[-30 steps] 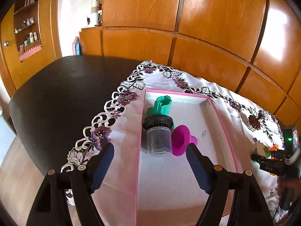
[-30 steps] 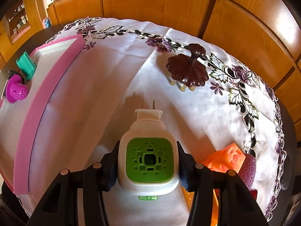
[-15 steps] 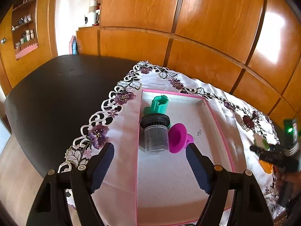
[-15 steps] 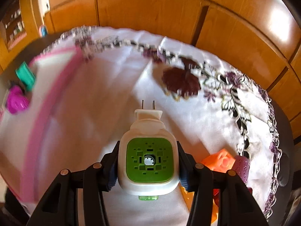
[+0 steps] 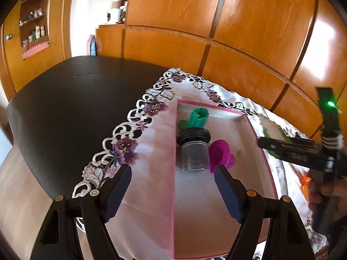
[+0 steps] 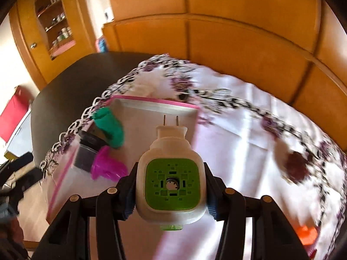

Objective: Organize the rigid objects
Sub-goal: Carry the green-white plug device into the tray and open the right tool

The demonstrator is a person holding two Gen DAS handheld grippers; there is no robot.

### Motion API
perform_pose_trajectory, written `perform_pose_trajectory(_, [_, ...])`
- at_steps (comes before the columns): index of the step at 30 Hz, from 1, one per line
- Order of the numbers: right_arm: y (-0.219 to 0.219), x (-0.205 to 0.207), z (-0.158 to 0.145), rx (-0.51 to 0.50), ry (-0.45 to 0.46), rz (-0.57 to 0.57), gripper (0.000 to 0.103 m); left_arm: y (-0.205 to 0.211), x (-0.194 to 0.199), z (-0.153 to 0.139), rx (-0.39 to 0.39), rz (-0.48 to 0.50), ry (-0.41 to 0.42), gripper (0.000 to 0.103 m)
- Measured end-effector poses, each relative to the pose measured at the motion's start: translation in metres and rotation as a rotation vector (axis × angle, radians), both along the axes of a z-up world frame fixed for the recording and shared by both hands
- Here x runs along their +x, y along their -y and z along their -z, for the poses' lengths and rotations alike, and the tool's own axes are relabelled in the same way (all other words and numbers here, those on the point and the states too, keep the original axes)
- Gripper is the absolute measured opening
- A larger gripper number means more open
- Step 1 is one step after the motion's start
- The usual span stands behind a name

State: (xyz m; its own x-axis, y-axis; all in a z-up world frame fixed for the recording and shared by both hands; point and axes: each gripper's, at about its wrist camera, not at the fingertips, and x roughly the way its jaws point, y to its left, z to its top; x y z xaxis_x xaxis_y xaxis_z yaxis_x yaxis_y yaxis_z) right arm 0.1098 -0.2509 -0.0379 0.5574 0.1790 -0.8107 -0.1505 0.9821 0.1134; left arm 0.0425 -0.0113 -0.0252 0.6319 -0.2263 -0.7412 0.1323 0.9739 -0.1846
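My right gripper (image 6: 170,191) is shut on a white plug-in device with a green face (image 6: 171,184), held in the air above the right part of the pink-rimmed tray (image 6: 156,101). In the tray lie a teal piece (image 6: 109,127), a dark-capped clear jar (image 6: 85,151) and a magenta funnel-shaped piece (image 6: 106,166). My left gripper (image 5: 172,191) is open and empty above the tray's near left wall (image 5: 173,173), with the jar (image 5: 194,151), teal piece (image 5: 198,118) and magenta piece (image 5: 220,155) ahead of it. The right gripper (image 5: 288,149) shows at the right in the left wrist view.
A white tablecloth with purple flowers (image 6: 249,130) covers part of a dark table (image 5: 65,104). A dark brown leaf-shaped object (image 6: 297,169) and an orange object (image 6: 306,235) lie on the cloth at the right. Wooden panelled walls (image 5: 216,32) stand behind.
My right gripper has lifted and carried the plug-in device left, from over the bare cloth to over the tray. My left gripper stays open and has shifted only slightly.
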Motion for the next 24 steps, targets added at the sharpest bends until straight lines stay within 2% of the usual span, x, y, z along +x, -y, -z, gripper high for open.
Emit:
perform_pose_trajectory(7, [-0.032,0.047,0.036,-0.083,-0.064,0.019,0.052,-0.009,0.002,0.005,-0.005,-0.014,-0.017,0.079])
perform_pose_trajectory(9, [-0.034,0.054,0.047,-0.108,-0.084,0.028,0.052,-0.007,0.001,0.005,-0.001,-0.007,-0.017,0.079])
perform_pose_trajectory(12, [-0.031,0.053,0.054,-0.093,-0.096,0.039,0.052,-0.003,0.0,0.005,0.016,0.005,-0.012,0.079])
perform_pose_trajectory(15, [-0.031,0.047,0.05,-0.066,-0.085,0.035,0.053,0.0,0.0,0.003,0.017,0.011,-0.008,0.079])
perform_pose_trajectory(24, [-0.014,0.011,0.006,0.036,0.039,0.058,0.055,0.011,-0.007,-0.008,0.034,0.038,0.027,0.079])
